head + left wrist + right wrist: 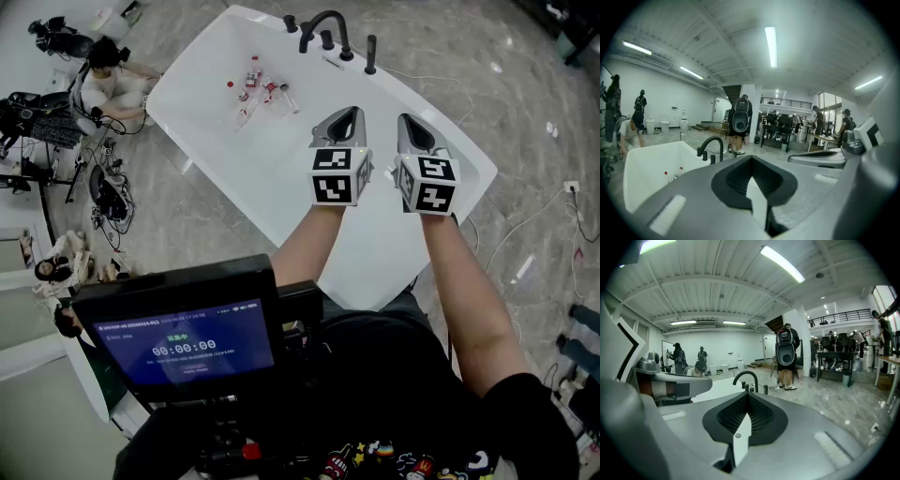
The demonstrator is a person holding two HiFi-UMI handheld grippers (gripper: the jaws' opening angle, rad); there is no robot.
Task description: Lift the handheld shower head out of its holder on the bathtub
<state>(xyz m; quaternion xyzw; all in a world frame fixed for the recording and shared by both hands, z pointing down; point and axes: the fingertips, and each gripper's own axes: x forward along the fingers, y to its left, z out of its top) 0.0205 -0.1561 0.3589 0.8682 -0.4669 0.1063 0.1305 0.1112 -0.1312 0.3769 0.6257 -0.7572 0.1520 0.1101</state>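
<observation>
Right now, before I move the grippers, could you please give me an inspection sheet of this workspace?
Surface: white bathtub, on a stone floor.
Job's things: black shower head upright in its holder, beside the faucet.
Clutter: small bottles lying in the tub.
Grippers: left gripper and right gripper shut, empty, over the tub.
Cables: loose cables on the floor, left.
Surroundings: person crouching at left; screen close below.

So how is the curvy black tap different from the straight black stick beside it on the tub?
The tap bends over in an arch; the shower head stands straight. The tap is taller; the shower head is short and thin. Both are black and sit on the rim of the bathtub.
</observation>
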